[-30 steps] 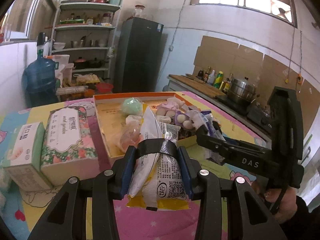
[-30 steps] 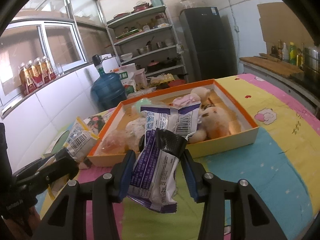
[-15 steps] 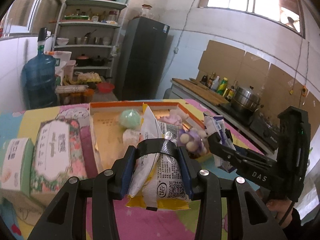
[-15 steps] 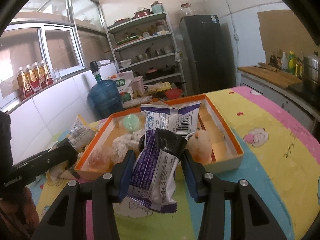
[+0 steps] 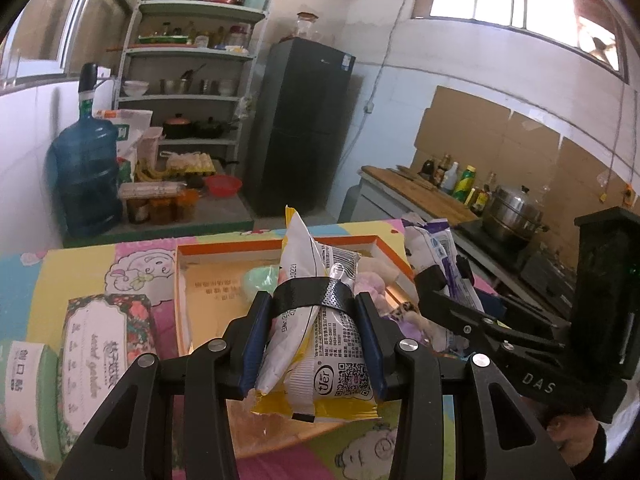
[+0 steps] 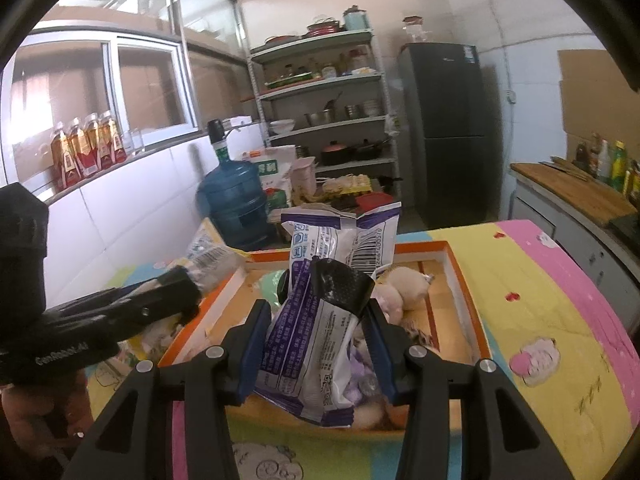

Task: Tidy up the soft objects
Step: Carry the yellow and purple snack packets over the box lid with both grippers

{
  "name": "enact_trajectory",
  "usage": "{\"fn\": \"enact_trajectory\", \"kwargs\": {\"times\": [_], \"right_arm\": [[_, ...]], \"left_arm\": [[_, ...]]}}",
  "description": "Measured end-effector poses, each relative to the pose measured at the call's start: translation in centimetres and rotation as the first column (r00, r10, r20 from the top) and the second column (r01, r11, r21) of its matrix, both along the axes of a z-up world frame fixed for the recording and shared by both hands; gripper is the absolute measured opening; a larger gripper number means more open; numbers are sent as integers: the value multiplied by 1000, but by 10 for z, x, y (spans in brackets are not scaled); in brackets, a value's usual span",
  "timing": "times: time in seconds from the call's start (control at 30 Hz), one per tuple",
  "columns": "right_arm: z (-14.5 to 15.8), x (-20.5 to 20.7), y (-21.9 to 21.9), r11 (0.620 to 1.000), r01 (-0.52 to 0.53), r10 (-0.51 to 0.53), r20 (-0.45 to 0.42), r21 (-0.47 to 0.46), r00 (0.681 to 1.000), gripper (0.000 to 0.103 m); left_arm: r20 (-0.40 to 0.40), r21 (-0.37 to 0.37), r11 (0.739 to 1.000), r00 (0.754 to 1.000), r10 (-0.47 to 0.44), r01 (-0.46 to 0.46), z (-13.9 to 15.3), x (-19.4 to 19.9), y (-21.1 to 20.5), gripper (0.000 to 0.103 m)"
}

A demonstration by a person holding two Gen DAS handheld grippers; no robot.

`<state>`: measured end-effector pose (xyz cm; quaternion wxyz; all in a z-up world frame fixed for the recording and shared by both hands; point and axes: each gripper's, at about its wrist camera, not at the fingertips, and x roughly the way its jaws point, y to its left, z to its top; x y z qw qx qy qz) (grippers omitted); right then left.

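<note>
Left claw (image 5: 312, 312) grips "tier"-labelled packet (image 5: 320, 344).

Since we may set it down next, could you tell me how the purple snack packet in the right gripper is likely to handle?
The purple snack packet looks floppy: its film creases between the right gripper jaws. Glossy film suggests it may slip. Probably light, since it stands up unsupported.

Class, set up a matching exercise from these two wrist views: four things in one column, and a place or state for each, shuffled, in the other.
1. yellow and white packet
2. purple and white packet
3. orange-rimmed box
4. floral tissue box

a. holds plush toys
b. clamped in right gripper
c. on the cloth, left of the tray
d. clamped in left gripper

Pairs: 1-d, 2-b, 3-a, 4-c
</note>
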<state>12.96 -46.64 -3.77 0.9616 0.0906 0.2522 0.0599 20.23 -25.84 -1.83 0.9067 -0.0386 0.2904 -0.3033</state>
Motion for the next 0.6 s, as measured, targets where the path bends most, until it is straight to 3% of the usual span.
{"fn": "enact_trajectory", "kwargs": {"times": [0.2, 0.6], "right_arm": [[-7, 21, 2, 999, -36, 36, -26, -10, 999, 48], [-26, 51, 9, 997, -75, 73, -91, -18, 993, 48]], "left_arm": [[-50, 7, 999, 998, 34, -33, -13, 19, -6, 44], [-71, 29, 998, 995, 65, -63, -28, 39, -10, 44]]}}
